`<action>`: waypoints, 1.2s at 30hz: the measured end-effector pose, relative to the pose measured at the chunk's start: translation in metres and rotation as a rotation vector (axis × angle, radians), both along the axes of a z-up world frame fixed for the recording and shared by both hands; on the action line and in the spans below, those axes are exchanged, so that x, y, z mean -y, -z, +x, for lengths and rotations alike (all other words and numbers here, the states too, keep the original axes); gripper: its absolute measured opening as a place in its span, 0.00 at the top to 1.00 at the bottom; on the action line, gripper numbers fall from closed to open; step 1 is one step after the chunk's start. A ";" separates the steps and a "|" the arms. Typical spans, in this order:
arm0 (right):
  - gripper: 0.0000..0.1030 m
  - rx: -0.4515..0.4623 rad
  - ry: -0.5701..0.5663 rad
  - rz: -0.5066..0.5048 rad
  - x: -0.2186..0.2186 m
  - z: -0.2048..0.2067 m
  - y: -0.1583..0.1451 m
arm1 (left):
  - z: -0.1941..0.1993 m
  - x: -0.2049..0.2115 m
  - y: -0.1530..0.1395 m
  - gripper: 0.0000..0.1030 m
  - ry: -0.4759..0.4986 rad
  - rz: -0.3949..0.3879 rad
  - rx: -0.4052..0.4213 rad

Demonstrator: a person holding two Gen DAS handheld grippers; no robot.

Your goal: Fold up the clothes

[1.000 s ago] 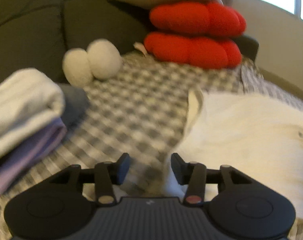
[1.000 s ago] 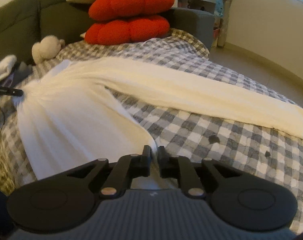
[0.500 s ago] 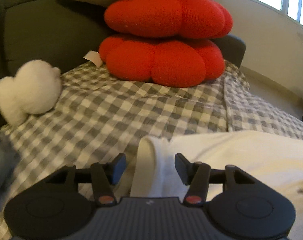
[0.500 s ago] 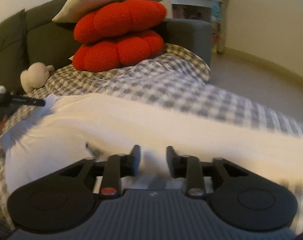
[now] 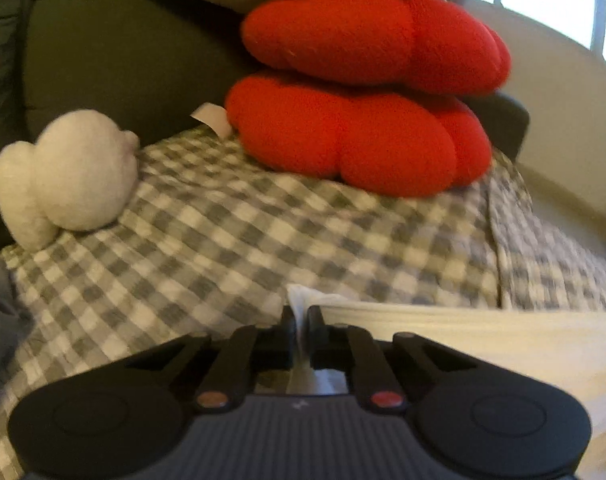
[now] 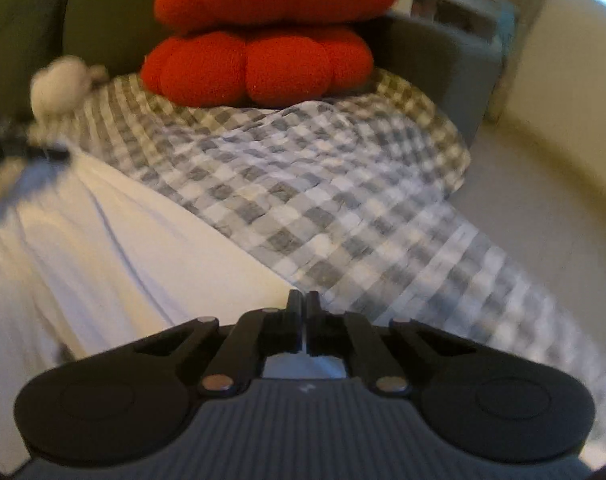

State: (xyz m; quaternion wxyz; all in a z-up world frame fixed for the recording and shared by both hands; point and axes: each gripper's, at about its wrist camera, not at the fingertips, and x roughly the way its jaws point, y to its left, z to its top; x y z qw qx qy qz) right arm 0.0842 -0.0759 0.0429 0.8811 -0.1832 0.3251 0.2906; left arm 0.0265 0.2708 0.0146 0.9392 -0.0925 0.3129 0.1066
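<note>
Spread across a grey-checked cover [image 6: 323, 184]: a white garment [image 6: 103, 248], soft and creased, filling the right wrist view from 8 to 6 o'clock. At 12 o'clock, two stacked red cushions [image 5: 363, 92]. Clamped on a bunched corner, left gripper [image 5: 301, 324]. Pinched tight on a thin edge, right gripper [image 6: 303, 320].

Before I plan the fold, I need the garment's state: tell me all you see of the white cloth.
The white cloth is soft, thin-looking fabric, creased in long wrinkles, spread on the checked cover. The left gripper pinches one corner between its fingers; the right gripper is shut on another edge. Its overall shape is cut off.
</note>
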 end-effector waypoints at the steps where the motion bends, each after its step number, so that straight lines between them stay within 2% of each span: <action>1: 1.00 0.040 0.023 -0.004 -0.002 0.000 -0.004 | 0.000 -0.002 -0.001 0.94 -0.012 -0.009 0.018; 3: 1.00 0.106 0.074 0.015 -0.005 0.001 -0.010 | 0.001 0.000 -0.001 0.94 -0.027 0.004 0.032; 5: 1.00 0.165 0.107 0.007 -0.011 0.001 -0.009 | 0.003 0.007 0.001 0.94 -0.034 0.053 0.028; 7: 1.00 0.192 0.127 -0.028 -0.020 0.004 -0.001 | 0.005 0.011 0.004 0.94 -0.036 0.091 0.023; 9: 1.00 0.210 0.144 -0.065 -0.027 0.008 0.009 | 0.006 0.011 0.006 0.94 -0.043 0.093 0.024; 12: 1.00 0.233 0.173 -0.068 -0.031 0.011 0.016 | 0.007 0.012 0.010 0.93 -0.043 0.101 0.013; 15: 0.99 0.222 0.152 -0.123 -0.040 0.014 0.030 | 0.010 0.014 0.012 0.84 -0.029 0.114 -0.010; 17: 0.97 0.243 0.139 -0.155 -0.042 0.013 0.031 | 0.012 0.012 0.010 0.74 -0.017 0.093 -0.021; 18: 0.94 0.235 0.150 -0.145 -0.040 0.014 0.026 | 0.009 0.010 0.008 0.70 -0.017 0.080 -0.021; 20: 0.78 0.207 0.205 -0.079 -0.028 0.016 0.010 | -0.008 0.004 0.001 0.58 -0.034 0.069 -0.011; 21: 0.64 0.205 0.238 -0.026 -0.018 0.014 0.000 | -0.016 0.001 -0.002 0.57 -0.042 0.063 -0.006; 22: 0.56 0.197 0.260 0.019 -0.008 0.011 -0.008 | -0.024 -0.002 -0.006 0.53 -0.050 0.057 -0.001; 27: 0.53 0.102 0.310 0.122 0.047 -0.021 -0.037 | -0.066 -0.017 -0.023 0.50 -0.092 0.028 0.025; 31: 0.49 -0.007 0.293 0.226 0.101 -0.071 -0.049 | -0.099 -0.029 -0.037 0.50 -0.125 0.005 0.045; 36: 0.49 -0.033 0.297 0.216 0.149 -0.145 -0.050 | -0.155 -0.024 -0.040 0.49 -0.132 0.007 0.038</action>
